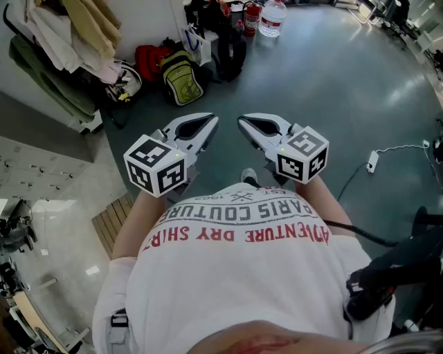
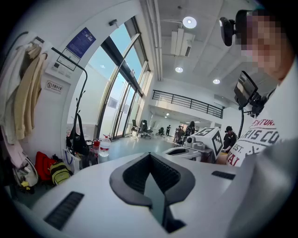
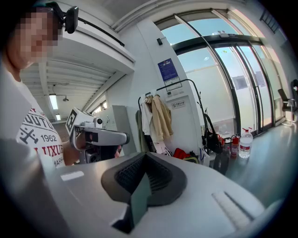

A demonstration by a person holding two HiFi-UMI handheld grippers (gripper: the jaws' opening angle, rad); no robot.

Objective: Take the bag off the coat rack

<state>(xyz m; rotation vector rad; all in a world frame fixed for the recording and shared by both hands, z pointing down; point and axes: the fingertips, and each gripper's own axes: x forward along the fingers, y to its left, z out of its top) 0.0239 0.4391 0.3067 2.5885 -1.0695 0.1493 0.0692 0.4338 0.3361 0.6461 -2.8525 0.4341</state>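
A black bag (image 2: 77,138) hangs by its straps from a thin black coat rack (image 2: 84,88) by the glass wall, far ahead of both grippers. The right gripper view shows the same black bag (image 3: 212,137) on the coat rack (image 3: 197,104); from the head camera it is a dark shape (image 1: 229,50) at the top. I hold my left gripper (image 1: 210,122) and right gripper (image 1: 243,123) side by side at chest height over the grey floor. Both are shut with nothing between the jaws, as seen in the left gripper (image 2: 150,156) and right gripper (image 3: 145,155) views.
Beige and white clothes (image 1: 77,33) hang on a wall rack at left. A red bag (image 1: 148,59) and a yellow-green backpack (image 1: 181,77) lie on the floor below. A water bottle (image 1: 272,16) and a fire extinguisher (image 1: 252,18) stand near the coat rack. A power strip (image 1: 372,162) lies at right.
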